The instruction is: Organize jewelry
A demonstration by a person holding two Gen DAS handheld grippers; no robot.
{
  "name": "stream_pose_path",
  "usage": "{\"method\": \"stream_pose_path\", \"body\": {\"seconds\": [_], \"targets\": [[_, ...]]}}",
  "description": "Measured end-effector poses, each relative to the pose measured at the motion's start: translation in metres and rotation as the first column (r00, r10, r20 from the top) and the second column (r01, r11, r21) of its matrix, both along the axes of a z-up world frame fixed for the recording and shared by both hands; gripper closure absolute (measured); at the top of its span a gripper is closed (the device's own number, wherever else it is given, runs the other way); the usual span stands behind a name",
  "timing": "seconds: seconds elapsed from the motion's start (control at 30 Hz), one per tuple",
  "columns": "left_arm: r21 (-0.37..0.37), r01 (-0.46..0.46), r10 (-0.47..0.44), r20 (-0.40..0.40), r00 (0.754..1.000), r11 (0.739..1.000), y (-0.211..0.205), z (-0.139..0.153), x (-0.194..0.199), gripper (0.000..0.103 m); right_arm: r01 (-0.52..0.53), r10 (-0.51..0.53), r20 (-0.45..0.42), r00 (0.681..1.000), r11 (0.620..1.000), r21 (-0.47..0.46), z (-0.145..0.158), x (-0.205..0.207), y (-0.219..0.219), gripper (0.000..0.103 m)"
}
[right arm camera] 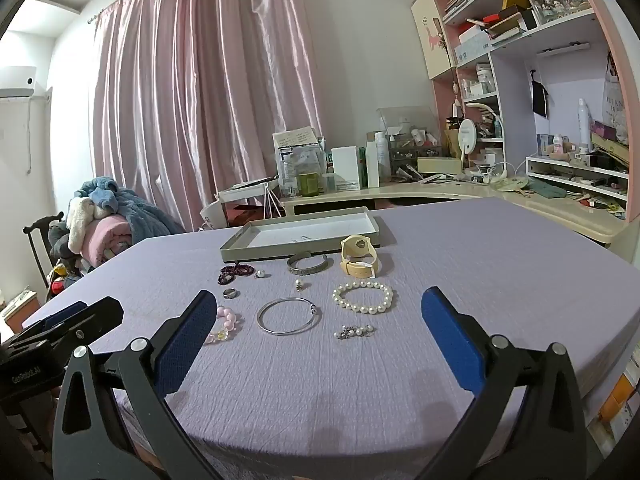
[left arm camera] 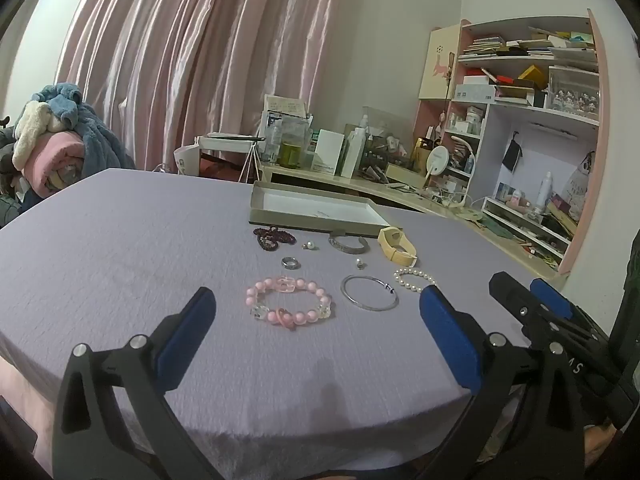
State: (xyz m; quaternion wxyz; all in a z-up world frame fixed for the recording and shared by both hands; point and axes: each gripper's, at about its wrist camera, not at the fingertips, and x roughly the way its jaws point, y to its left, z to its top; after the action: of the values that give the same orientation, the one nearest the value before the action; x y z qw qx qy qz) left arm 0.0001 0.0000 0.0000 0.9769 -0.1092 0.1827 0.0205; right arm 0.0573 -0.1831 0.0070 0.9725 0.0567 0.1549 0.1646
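Left gripper [left arm camera: 316, 312] and right gripper [right arm camera: 318, 316]: jaws spread wide, nothing held, both poised above the near table edge. Between the left fingers lies the pink bead bracelet [left arm camera: 289, 303]; just right of it, the silver bangle [right arm camera: 289, 316], then the pearl bracelet [right arm camera: 363, 297], with a small pearl charm [right arm camera: 354, 332] nearer. Farther back: ring [right arm camera: 231, 293], dark bead strand [right arm camera: 234, 272], engraved cuff [right arm camera: 309, 265], cream watch [right arm camera: 359, 258]. Behind these, a shallow grey tray [right arm camera: 240, 250]. Lilac tablecloth [right arm camera: 480, 264]; pink curtains [right arm camera: 200, 80]; cluttered shelving [right arm camera: 540, 60] at right
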Motion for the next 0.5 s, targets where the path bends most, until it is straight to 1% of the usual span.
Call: {"method": "stream_pose_path", "body": {"seconds": [0.5], "targets": [[0.002,0.000,0.000,0.002,1.000,1.000,-0.0002,0.0001,-0.0002,0.002,0.001,-0.001,0.002,1.000,1.000,0.000,0.0004,0.0011,-0.0002,0.001]]}}
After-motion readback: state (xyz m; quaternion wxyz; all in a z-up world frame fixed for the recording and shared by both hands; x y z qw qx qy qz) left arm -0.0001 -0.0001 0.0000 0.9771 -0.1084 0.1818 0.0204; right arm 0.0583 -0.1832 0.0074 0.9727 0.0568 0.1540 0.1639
